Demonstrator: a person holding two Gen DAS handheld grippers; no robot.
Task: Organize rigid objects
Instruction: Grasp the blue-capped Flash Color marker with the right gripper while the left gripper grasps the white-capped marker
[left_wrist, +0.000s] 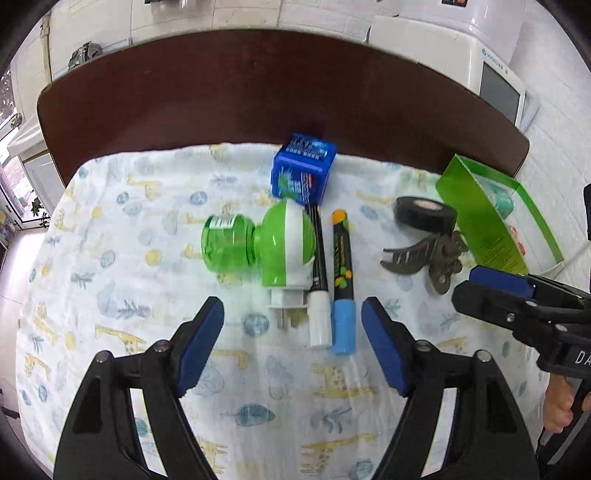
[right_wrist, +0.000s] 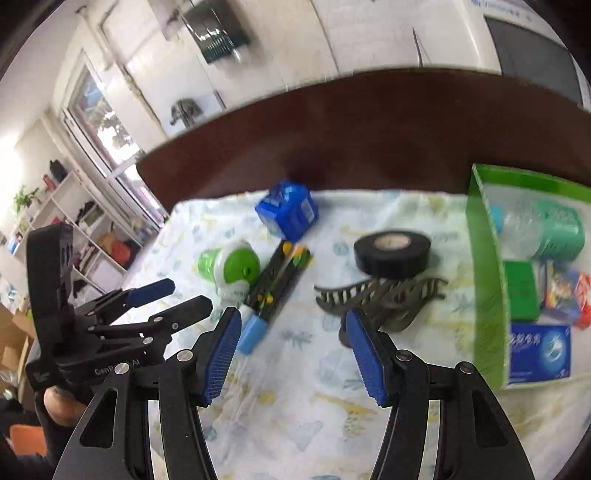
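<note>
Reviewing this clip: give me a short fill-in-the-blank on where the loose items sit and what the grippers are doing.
1. The roll of black tape lies just behind the grey ____.
2. Both the left gripper and the right gripper are ____ and hold nothing.
3. The two markers lie side by side, between the green-and-white plug-in bottle and the ____.
4. The green box stands at the cloth's ____ edge.

Missing words: hair claw; open; hair claw; right
</note>
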